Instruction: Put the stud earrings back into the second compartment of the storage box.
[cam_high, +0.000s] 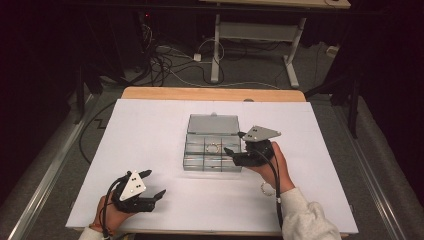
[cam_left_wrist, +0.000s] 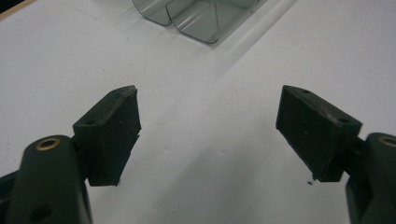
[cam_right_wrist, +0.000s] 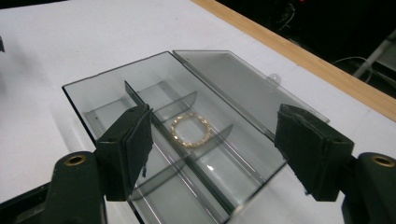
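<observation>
Lying in the box (cam_right_wrist: 116, 84) — bracelet (cam_right_wrist: 190, 131), right tool (cam_right_wrist: 212, 151) open above.

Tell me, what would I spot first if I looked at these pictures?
Probably the clear box in the middle of the white table, lid flipped open at the back. A gold bracelet lies in one of its middle compartments. The right gripper hangs open at the box's right side, the left gripper rests open near the table's front left, and another bracelet lies by the right wrist.
</observation>
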